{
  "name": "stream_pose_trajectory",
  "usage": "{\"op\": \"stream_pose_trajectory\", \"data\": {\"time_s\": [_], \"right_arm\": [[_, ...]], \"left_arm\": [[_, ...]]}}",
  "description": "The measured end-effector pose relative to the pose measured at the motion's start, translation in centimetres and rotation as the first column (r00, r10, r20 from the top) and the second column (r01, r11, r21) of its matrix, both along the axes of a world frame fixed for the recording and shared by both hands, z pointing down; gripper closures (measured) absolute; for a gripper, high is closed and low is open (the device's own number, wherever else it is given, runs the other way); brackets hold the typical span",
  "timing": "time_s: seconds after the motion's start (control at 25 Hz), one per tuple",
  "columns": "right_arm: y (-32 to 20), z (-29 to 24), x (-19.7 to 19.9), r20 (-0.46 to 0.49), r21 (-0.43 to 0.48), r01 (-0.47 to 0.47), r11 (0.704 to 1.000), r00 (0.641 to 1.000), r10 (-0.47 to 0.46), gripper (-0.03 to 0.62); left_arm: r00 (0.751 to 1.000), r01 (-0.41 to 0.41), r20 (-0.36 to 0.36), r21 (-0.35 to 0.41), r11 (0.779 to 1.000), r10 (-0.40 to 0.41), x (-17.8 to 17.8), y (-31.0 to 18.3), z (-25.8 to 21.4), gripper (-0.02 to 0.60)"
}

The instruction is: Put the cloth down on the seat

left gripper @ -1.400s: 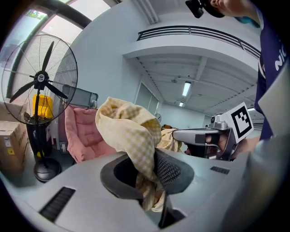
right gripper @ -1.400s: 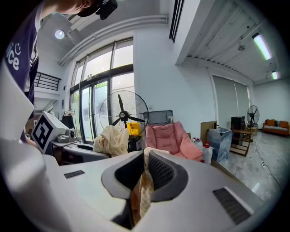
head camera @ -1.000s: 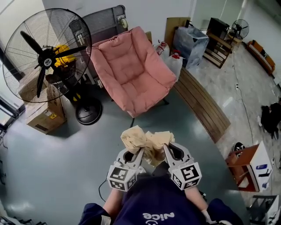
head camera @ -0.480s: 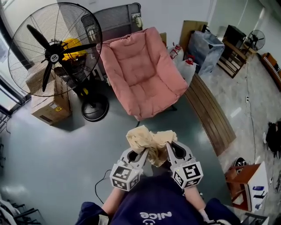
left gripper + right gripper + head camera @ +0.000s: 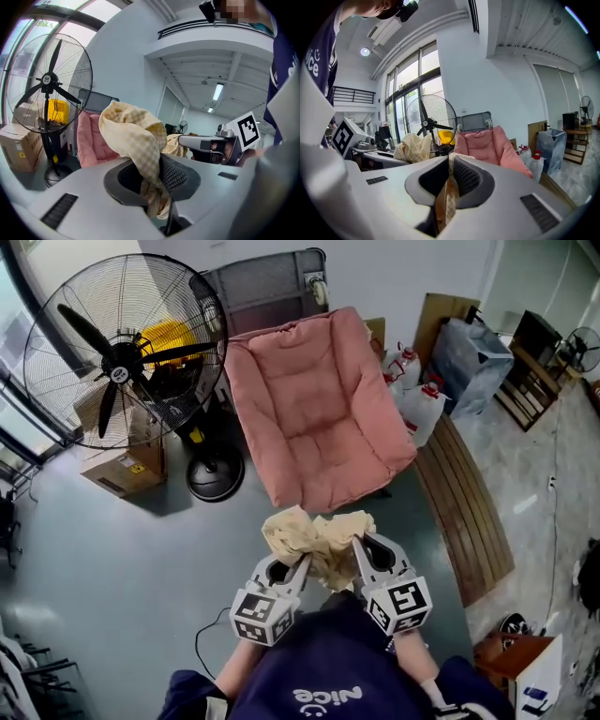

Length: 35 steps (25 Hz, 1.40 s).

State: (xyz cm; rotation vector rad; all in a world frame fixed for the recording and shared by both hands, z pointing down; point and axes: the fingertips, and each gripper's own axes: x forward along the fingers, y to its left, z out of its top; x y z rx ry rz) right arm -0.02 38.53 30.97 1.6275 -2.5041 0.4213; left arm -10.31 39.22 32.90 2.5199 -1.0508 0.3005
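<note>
Between your claws: cloth (image 5: 317, 535), bunched up.
Your left claw (image 5: 300, 565): pinching one end.
Your right claw (image 5: 357, 547): pinching the other end.
Ahead of both claws: pink seat (image 5: 319, 418), clear of the cloth.

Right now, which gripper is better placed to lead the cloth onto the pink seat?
Left, marginally. The left gripper and right gripper both have jaws shut on the cloth, but more of it bunches at the left one, and the seat looks nearer it.

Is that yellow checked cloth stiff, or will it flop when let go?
Probably floppy: the cloth bunches in soft folds between the left gripper and right gripper. Likely light, since small pinches carry it. It should slump, not roll.
</note>
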Motion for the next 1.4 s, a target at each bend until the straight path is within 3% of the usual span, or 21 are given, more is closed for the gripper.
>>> {"op": "stream_pose_trajectory", "data": {"time_s": [0.24,0.44,0.92,1.16,1.32,1.4], "right_arm": [[-3.5,-0.4,3.4,-0.003,0.002,0.093,0.996,0.996,-0.093,0.531],[-5.4,0.6,5.7,-0.001,-0.021,0.110,0.994,0.994,-0.110,0.531],[-8.8,2.7,7.6,0.011,-0.068,0.064,0.996,0.998,-0.064,0.531],[-14.7,2.6,7.8,-0.054,-0.071,0.033,0.997,0.998,-0.037,0.531],[-19.2,2.3,7.7,0.056,-0.101,0.002,0.995,0.998,0.004,0.531],[-21.6,2.2,7.5,0.011,-0.093,-0.004,0.996,1.000,0.005,0.531]], "left_arm": [[0.997,0.072,-0.021,-0.013,0.997,-0.072,4.3,-3.2,-0.1,0.486],[0.994,0.103,-0.022,-0.042,0.994,-0.104,6.6,-4.8,1.1,0.486],[0.998,0.047,-0.026,-0.088,0.995,-0.049,8.5,-8.8,3.3,0.486],[0.998,0.014,-0.061,-0.096,0.995,-0.020,8.6,-15.4,3.6,0.486],[0.998,-0.017,-0.063,-0.105,0.994,0.010,8.7,-20.3,3.7,0.486],[0.998,-0.030,-0.058,-0.096,0.995,0.025,8.7,-23.0,3.6,0.486]]}}
